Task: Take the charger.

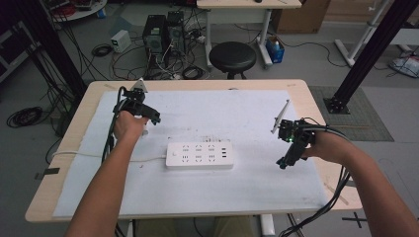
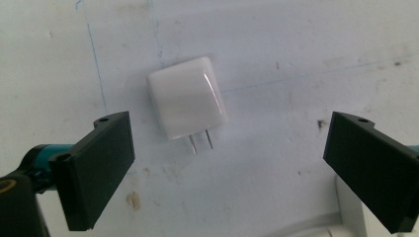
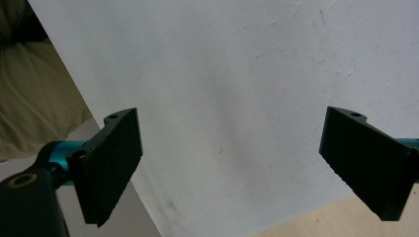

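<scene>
On the left side of the white mat, the left gripper hangs over a small white plastic plug-in charger cube lying flat with its two metal prongs pointing back toward the claw. Its black jaws stand wide apart, either side of the charger and touching nothing; I judge it is lining up to pick the cube up. In the middle lies a white rectangular power strip, sockets up, its cord trailing left, probably where the charger belongs. At the right, the right gripper hovers near the mat's edge, jaws spread wide and empty, apparently waiting.
</scene>
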`<state>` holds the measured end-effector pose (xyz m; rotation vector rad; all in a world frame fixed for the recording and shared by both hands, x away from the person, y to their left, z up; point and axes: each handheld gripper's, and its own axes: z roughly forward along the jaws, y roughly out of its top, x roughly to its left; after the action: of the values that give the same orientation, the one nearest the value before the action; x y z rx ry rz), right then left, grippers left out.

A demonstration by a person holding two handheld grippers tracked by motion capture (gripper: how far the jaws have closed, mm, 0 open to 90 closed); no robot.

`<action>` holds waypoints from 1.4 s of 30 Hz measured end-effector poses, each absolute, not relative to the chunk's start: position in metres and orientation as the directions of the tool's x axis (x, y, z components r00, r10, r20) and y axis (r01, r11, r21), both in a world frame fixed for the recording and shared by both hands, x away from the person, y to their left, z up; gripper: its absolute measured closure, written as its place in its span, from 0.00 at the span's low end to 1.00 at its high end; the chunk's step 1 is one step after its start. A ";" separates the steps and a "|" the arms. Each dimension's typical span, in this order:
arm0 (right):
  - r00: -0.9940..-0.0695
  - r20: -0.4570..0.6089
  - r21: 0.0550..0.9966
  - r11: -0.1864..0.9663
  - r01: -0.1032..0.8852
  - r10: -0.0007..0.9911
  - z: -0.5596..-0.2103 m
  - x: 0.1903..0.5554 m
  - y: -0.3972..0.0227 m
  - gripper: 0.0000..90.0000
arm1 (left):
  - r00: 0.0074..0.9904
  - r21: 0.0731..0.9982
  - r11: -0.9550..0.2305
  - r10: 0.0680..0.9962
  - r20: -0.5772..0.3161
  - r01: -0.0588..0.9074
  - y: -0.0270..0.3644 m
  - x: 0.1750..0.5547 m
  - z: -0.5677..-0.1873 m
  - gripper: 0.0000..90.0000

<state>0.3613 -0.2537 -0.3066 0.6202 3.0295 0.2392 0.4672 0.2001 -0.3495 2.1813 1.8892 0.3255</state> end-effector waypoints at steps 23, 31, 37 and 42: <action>-0.922 0.007 0.190 0.904 0.382 0.388 -0.312 0.364 -0.263 0.10 | 0.004 0.325 0.012 0.999 -0.048 0.945 0.209 0.485 -0.403 0.11; -0.917 0.010 0.202 0.898 0.391 0.398 -0.313 0.368 -0.266 0.10 | 0.001 0.318 0.012 0.999 -0.041 0.948 0.212 0.485 -0.411 0.18; -0.915 0.020 0.192 0.896 0.400 0.404 -0.316 0.369 -0.269 0.10 | -0.006 0.316 0.016 0.999 -0.033 0.949 0.214 0.485 -0.418 0.24; -0.914 0.024 0.186 0.897 0.402 0.405 -0.318 0.369 -0.271 0.10 | -0.004 0.319 0.010 1.000 -0.020 0.948 0.215 0.484 -0.417 0.31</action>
<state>0.3694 -0.2707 -0.3178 0.6474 3.0441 0.2929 0.4838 0.2150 -0.4171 2.0303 2.0455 0.3147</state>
